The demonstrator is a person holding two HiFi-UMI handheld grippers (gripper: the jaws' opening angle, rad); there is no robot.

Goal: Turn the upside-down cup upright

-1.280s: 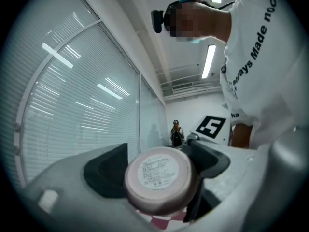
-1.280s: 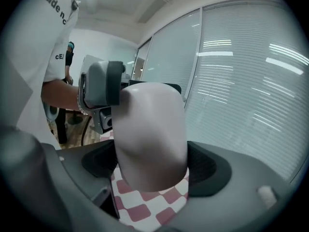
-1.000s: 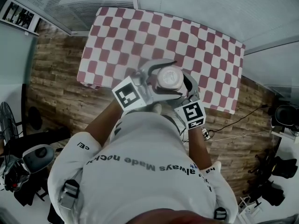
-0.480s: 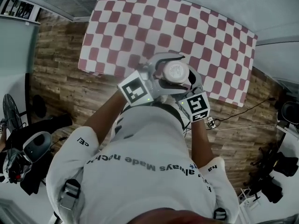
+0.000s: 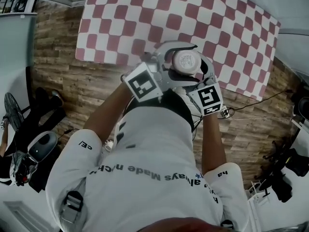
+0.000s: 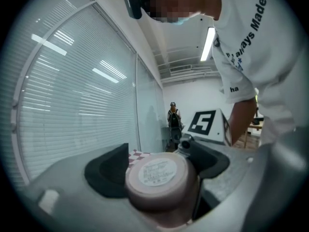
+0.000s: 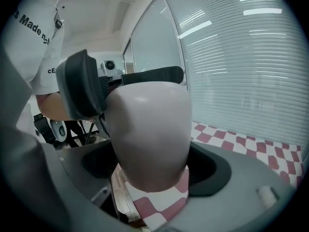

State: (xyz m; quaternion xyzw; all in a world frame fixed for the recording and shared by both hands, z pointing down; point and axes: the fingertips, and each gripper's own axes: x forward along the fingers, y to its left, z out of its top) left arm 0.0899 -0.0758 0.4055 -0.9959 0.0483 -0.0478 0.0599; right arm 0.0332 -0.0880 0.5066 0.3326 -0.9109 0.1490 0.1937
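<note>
Checkered desk [image 5: 231, 13] is spreading ahead over wood floor [image 5: 63, 76]. Left tool [image 6: 159, 170] and right tool [image 7: 149, 163] are both clamping the cup [image 5: 187, 61] from opposite sides, seemingly holding it off the desk above its near edge. Its long axis is standing upright, labelled base facing up and mouth pointing down, so the flip is not yet done.

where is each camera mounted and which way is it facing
Head view: on the person's head, facing steeply down at the checked table; shows the person's shirt, left gripper and right gripper.
Left gripper view: rides the left gripper, looks along its jaws at the cup's labelled base; the shirt shows above.
Right gripper view: rides the right gripper, looks along its jaws at the cup's side.
Shared: all three show the cup.
</note>
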